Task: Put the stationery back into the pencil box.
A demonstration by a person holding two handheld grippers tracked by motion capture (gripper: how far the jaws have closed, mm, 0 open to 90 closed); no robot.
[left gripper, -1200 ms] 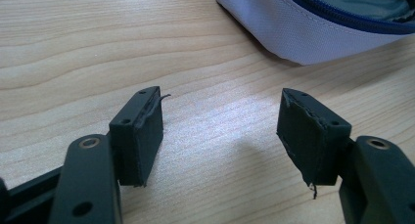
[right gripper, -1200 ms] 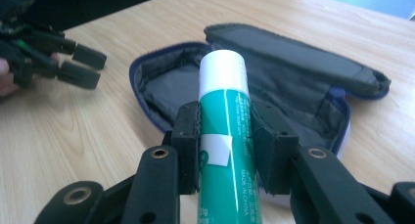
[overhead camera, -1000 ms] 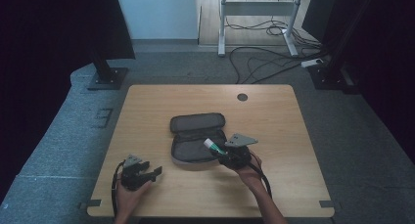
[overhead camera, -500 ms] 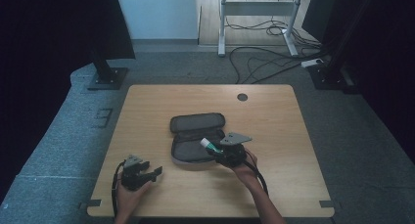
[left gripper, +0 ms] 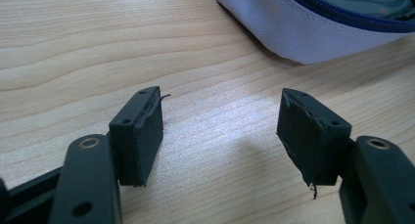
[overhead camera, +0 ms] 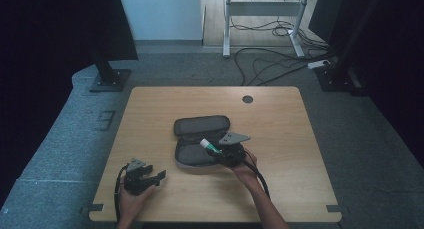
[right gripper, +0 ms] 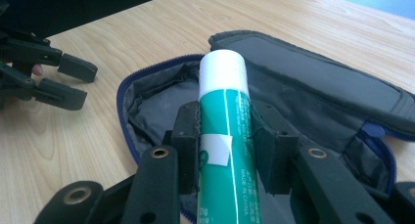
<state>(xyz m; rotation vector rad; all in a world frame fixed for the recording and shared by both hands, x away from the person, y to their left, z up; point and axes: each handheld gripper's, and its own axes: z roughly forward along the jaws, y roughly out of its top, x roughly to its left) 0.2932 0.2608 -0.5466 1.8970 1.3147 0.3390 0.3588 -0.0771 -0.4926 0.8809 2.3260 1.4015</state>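
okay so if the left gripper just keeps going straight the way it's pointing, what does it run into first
Most likely the open pencil case. The left gripper is open over bare table, and the case's pale outer wall lies ahead and a little to the right in its own view. Depth is hard to judge, so it might only clip the case's near edge.

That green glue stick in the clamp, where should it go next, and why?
Probably a short lowering into the open pencil case. The right gripper is shut on the glue stick, holding it just above the case's unzipped lower half, white cap forward. The left gripper rests open on the table, apart.
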